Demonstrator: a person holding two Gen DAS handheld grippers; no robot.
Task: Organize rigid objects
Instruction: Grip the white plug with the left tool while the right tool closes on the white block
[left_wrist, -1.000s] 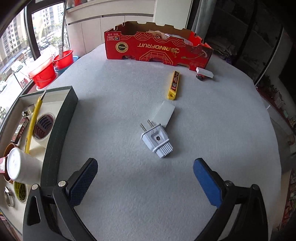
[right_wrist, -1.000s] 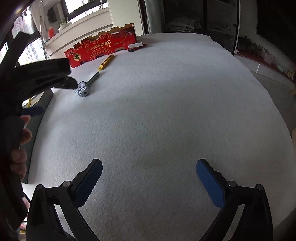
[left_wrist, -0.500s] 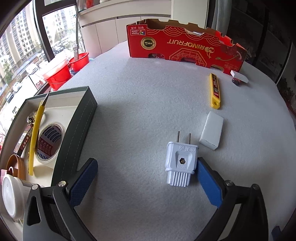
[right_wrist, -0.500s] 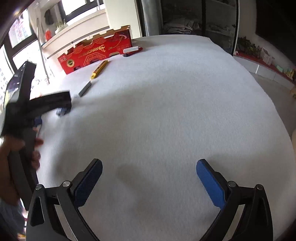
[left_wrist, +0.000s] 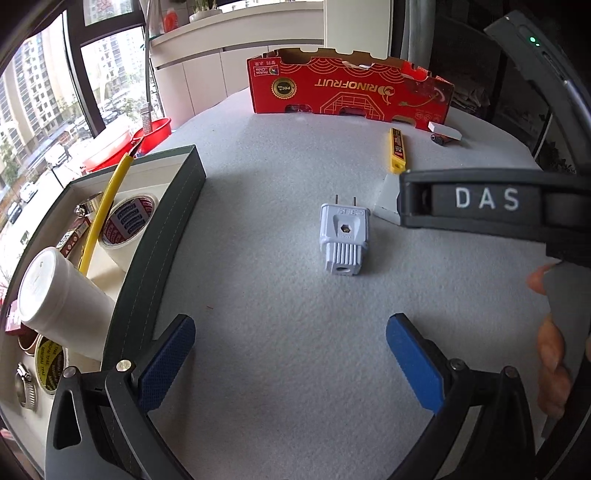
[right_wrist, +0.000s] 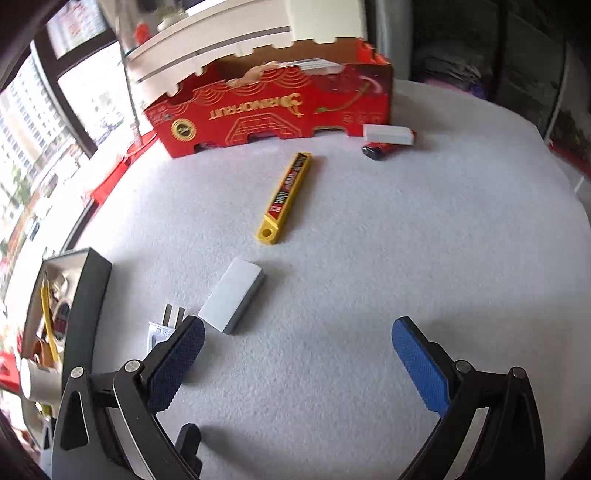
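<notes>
A white felt-covered table (left_wrist: 295, 369) fills both views. At its far edge a red cardboard box (left_wrist: 347, 90) printed "RINOFRUIT" is seen standing open-topped. Along the left edge a dark green tray (left_wrist: 162, 236) is seen, its cream interior holding a white cup (left_wrist: 59, 299), a roll of tape (left_wrist: 127, 225), a long yellow tool (left_wrist: 105, 206) laid slantwise over the roll, and smaller items too crowded to be told apart.

The left gripper (left_wrist: 290, 354) is shown low over the near table, its 2 blue-padded fingers spread wide with nothing between them. The right gripper (right_wrist: 297, 358) is likewise spread wide and empty; in the left wrist view its dark body, marked "DAS", crosses the right side of the frame, with fingers of the hand (left_wrist: 552, 354) holding it visible at the right edge.

A white 2-pin plug (left_wrist: 344, 240) is seen lying flat at mid-table, pins pointing far, centred ahead of the left gripper and well clear of its pads. Just right of the plug a white rectangular block (right_wrist: 232, 295) is seen. Farther off a yellow cutter-blade case (right_wrist: 286, 197) lies flat, apart from the block. Near the box's right end a small white bar (right_wrist: 388, 133) rests on a dark red object (right_wrist: 378, 150).
</notes>
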